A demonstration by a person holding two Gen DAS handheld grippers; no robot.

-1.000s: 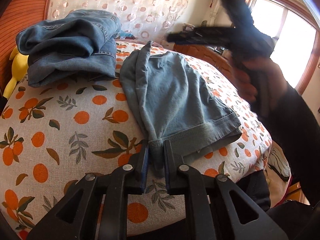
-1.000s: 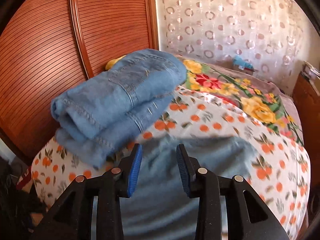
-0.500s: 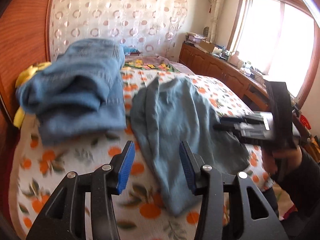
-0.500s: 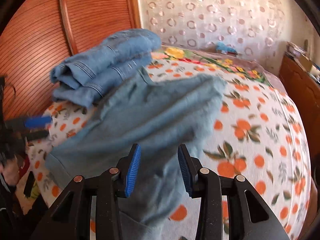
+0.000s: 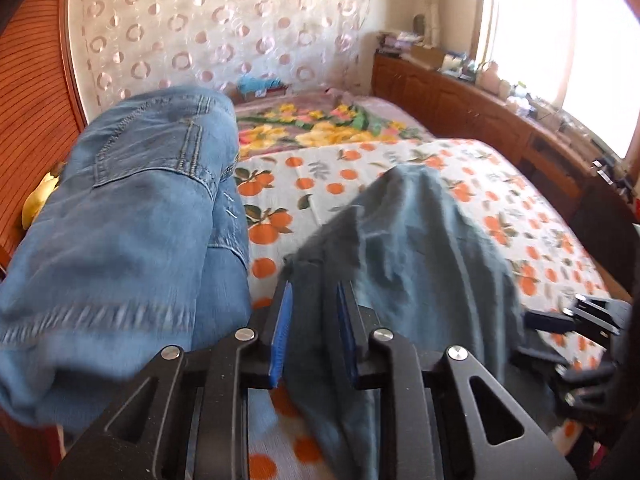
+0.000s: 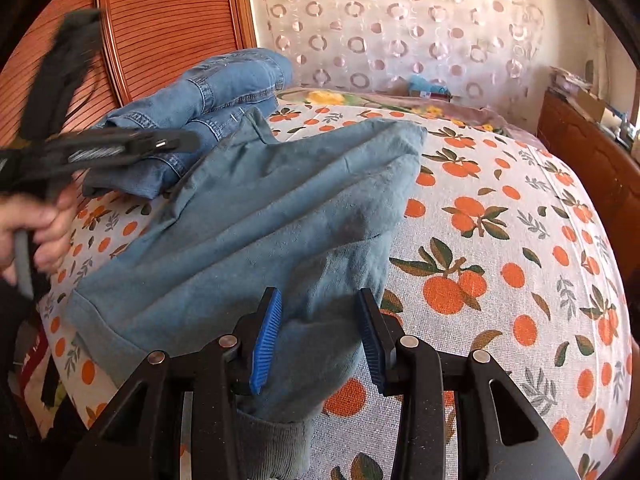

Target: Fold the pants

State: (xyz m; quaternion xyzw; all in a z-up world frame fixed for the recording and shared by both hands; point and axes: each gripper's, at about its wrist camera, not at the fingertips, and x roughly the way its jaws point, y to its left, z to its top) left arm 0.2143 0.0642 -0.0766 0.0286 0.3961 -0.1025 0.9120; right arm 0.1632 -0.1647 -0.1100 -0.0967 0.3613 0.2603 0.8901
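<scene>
Grey-blue pants (image 6: 256, 216) lie folded and rumpled on the bed, their hem toward the near left edge. My left gripper (image 5: 314, 332) sits low over the pants (image 5: 420, 264) at their left edge, beside the jeans. Its jaws are closing, with a fold of the fabric between the blue pads. In the right wrist view the left gripper (image 6: 192, 142) is blurred, held by a hand. My right gripper (image 6: 318, 340) stands open over the pants' near right corner, with cloth bunched between its pads. In the left wrist view the right gripper (image 5: 536, 336) shows dark at the right.
Folded blue jeans (image 5: 140, 220) (image 6: 208, 96) are stacked at the bed's left, close to the pants. The bed cover (image 6: 500, 220) has an orange-fruit print, with a floral blanket (image 5: 312, 124) behind. A wooden panel (image 6: 168, 20) stands left and a wooden cabinet (image 5: 480, 112) runs along the right.
My left gripper let go of the pants' hem, opened, moved up beside the jeans and is narrowing on a fold. My right gripper came down onto the pants' near corner.
</scene>
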